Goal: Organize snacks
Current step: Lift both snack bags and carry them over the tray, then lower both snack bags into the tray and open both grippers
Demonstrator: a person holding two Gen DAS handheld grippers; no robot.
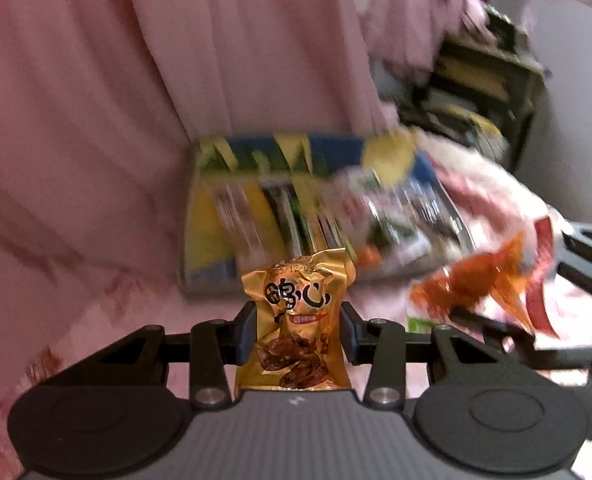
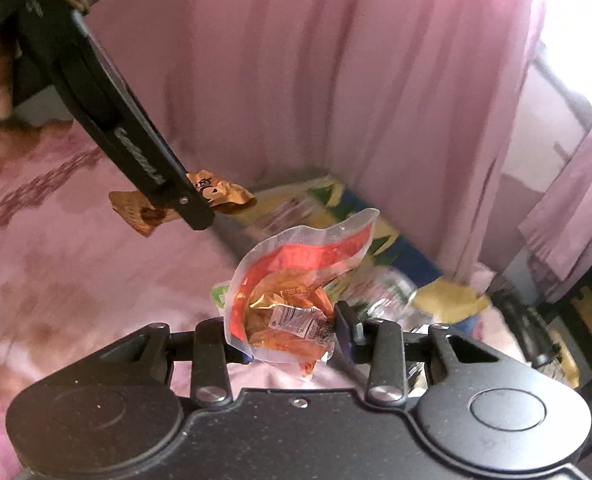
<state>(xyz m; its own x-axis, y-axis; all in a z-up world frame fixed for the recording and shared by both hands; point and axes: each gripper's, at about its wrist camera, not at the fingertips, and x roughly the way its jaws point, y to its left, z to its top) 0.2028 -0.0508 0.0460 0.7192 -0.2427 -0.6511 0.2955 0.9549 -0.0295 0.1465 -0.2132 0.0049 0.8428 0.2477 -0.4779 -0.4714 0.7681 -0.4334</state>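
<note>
The left gripper [image 1: 296, 332] is clenched on a gold snack packet [image 1: 298, 320], its 2 blue-padded fingers [image 1: 245, 332] pressing the packet's sides. The packet stands upright between them, printed with black characters and a date stamp along its top edge.

The right gripper [image 2: 291, 334] grasps a clear packet with red and orange print [image 2: 291, 300], which curls upward out of the fingers.

A colourful box [image 1: 255, 208] of yellow, blue and green sits on the pink bedspread [image 1: 75, 260], against the pink curtain [image 1: 175, 60]. Both packets are held just in front of the box, above the bedspread. From the right wrist, the left gripper [image 2: 199, 212] reaches in from the upper left, the gold packet [image 2: 219, 194] pinched at its tip just left of the box [image 2: 336, 200]. More blurred wrappers [image 1: 396, 216] lie at the box's right side.
</note>
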